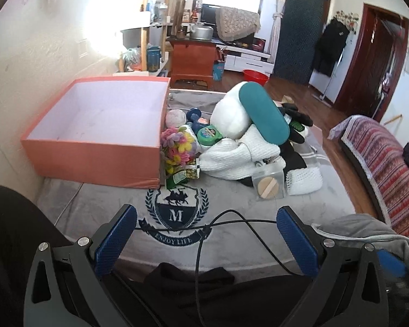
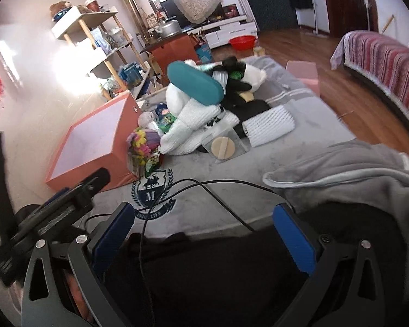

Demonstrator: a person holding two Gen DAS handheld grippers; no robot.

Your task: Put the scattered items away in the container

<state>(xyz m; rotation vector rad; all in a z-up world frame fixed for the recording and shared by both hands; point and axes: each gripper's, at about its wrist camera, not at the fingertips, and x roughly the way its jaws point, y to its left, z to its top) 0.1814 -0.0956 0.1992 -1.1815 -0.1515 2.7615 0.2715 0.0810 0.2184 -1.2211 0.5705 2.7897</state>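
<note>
Nothing's in the orange box point(image 1: 95, 141) yet, it sits open at the far left of the grey blanket point(image 1: 231, 196). The pile is heaped just to its right: flower bunch point(image 1: 176, 147) touching the box wall, teal case point(image 1: 264, 114) tilted on top with its long axis running away and to the left, clear puff box point(image 1: 270, 181) nearest the person. Both claws hang low and back over the person's lap, jaws spread wide, holding nothing. The left gripper point(image 1: 207, 234) looks nearer the box side, and the right gripper point(image 2: 204, 231) seems closer to the puff box, though the fisheye makes that hard to call.
</note>
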